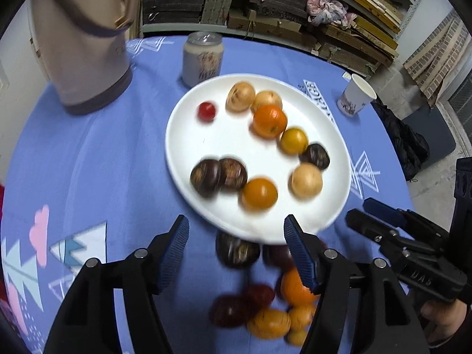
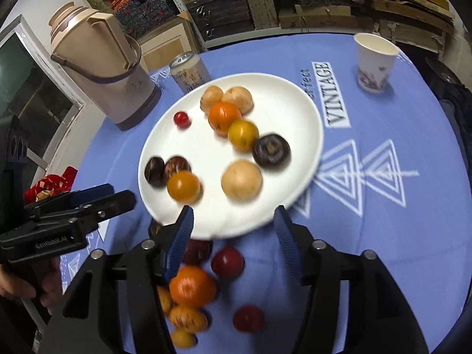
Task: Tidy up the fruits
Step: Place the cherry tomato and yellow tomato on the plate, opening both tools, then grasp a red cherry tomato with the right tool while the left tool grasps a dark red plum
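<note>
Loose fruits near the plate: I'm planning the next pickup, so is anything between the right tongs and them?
Nothing visible blocks them. The right tongs stand open above the loose fruits, which lie on the blue tablecloth beside the white plate's near rim.

Both grippers look alike: matte black plastic bodies with two angular fingers, each lined with a ribbed blue pad. Left gripper (image 1: 236, 233): silver round pins at finger pivots, lower frame. Right gripper (image 2: 233, 224): same pins and pads. Seen from the side, lower left of right view, the left unit bears white "GenRobot.AI" lettering and small screws. A hand (image 1: 442, 321) shows lower right in left view; no sleeve detail discernible.
</note>
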`<state>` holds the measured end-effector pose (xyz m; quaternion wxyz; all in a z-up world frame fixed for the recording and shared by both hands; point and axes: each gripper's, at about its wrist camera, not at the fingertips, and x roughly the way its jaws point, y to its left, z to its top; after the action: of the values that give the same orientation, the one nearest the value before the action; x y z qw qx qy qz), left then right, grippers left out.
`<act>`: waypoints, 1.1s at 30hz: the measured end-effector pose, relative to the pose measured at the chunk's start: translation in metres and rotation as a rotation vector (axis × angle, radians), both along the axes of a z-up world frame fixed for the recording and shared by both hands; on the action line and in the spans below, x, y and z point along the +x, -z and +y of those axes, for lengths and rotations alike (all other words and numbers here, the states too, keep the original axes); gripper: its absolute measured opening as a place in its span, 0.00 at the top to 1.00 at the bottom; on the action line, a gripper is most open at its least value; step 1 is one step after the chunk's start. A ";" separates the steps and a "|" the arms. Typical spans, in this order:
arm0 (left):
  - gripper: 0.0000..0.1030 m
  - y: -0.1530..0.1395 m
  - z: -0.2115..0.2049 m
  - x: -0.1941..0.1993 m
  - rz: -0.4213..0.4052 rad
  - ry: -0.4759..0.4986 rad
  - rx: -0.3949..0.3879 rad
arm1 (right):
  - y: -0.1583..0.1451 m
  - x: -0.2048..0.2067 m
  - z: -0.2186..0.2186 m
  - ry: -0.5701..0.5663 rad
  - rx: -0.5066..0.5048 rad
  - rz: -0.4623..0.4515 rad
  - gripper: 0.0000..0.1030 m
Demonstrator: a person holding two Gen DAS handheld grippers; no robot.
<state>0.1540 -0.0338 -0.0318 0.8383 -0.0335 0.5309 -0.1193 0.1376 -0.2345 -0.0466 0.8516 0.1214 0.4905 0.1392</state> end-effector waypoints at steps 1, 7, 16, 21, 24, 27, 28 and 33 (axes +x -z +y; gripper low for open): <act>0.32 0.001 0.002 -0.005 0.005 -0.003 0.002 | 0.000 -0.005 -0.001 -0.001 -0.002 0.005 0.44; 0.32 0.010 0.018 -0.034 0.049 -0.015 0.028 | 0.002 -0.036 -0.003 0.007 -0.029 0.016 0.18; 0.30 0.022 0.027 -0.062 0.094 -0.022 0.085 | 0.016 -0.072 -0.002 -0.024 -0.141 0.034 0.17; 0.26 0.028 0.029 -0.073 0.112 -0.016 0.091 | 0.028 -0.083 0.002 -0.059 -0.178 0.051 0.17; 0.26 0.031 0.028 -0.075 0.118 -0.007 0.097 | 0.033 -0.085 0.006 -0.074 -0.213 0.047 0.19; 0.26 0.031 0.025 -0.075 0.120 0.001 0.101 | 0.036 -0.082 0.007 -0.066 -0.240 0.043 0.23; 0.26 0.031 0.025 -0.076 0.120 0.005 0.102 | 0.038 -0.080 0.007 -0.066 -0.237 0.049 0.25; 0.26 0.034 0.024 -0.076 0.132 0.015 0.114 | 0.049 -0.070 0.014 -0.097 -0.227 0.085 0.53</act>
<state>0.0781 -0.0099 -0.0658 0.8012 0.0103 0.5911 -0.0926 0.0681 -0.2205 -0.0951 0.8305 0.0060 0.5442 0.1187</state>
